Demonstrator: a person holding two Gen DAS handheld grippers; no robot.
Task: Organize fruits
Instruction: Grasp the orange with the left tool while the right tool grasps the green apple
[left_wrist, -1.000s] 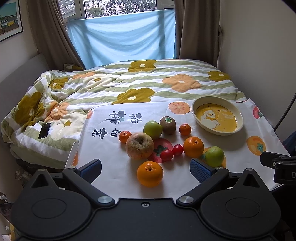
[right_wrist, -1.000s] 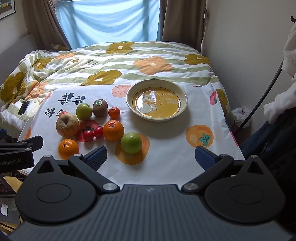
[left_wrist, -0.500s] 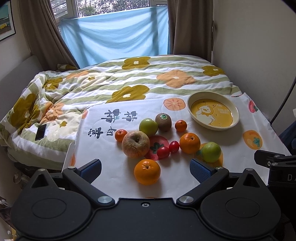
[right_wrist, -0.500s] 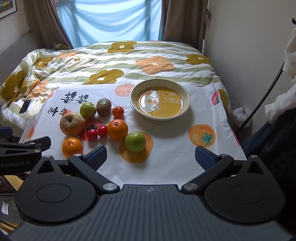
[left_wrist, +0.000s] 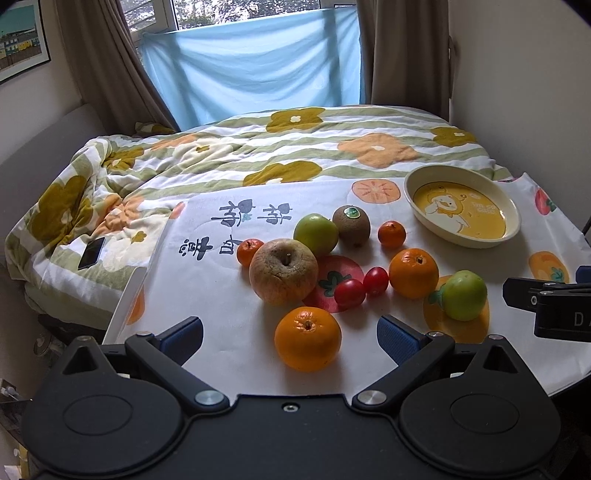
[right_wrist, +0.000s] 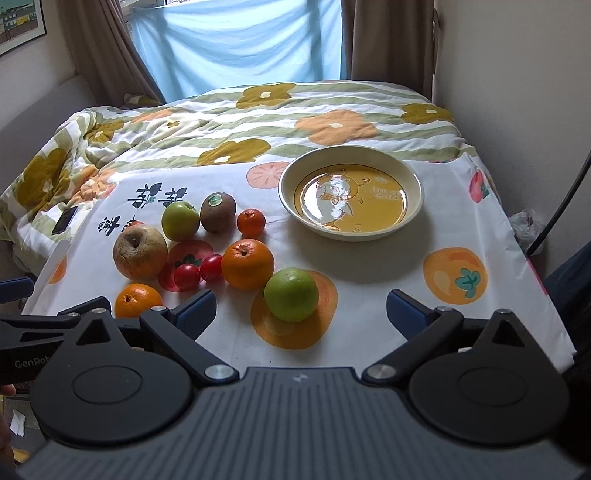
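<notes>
Several fruits lie on a white printed cloth (left_wrist: 207, 295): a wrinkled apple (left_wrist: 283, 271), a near orange (left_wrist: 307, 338), a second orange (left_wrist: 413, 272), two cherry tomatoes (left_wrist: 349, 292), two green apples (left_wrist: 464, 294), a kiwi (left_wrist: 351, 225) and two small tangerines (left_wrist: 392, 233). An empty yellow bowl (left_wrist: 413, 195) stands at the right. My left gripper (left_wrist: 290, 334) is open, with the near orange between its fingers. My right gripper (right_wrist: 300, 308) is open around a green apple (right_wrist: 291, 294); the bowl rim (right_wrist: 291, 206) lies beyond.
A flowered quilt (left_wrist: 258, 147) covers the bed behind the cloth. A phone (left_wrist: 91, 253) lies on the quilt at the left. A wall runs along the right side. A blue sheet (left_wrist: 251, 62) hangs over the window. The cloth's front edge is just below both grippers.
Both grippers have moved forward toward the fruits, which now look larger and closer. No fruit has moved. Both stay open.
</notes>
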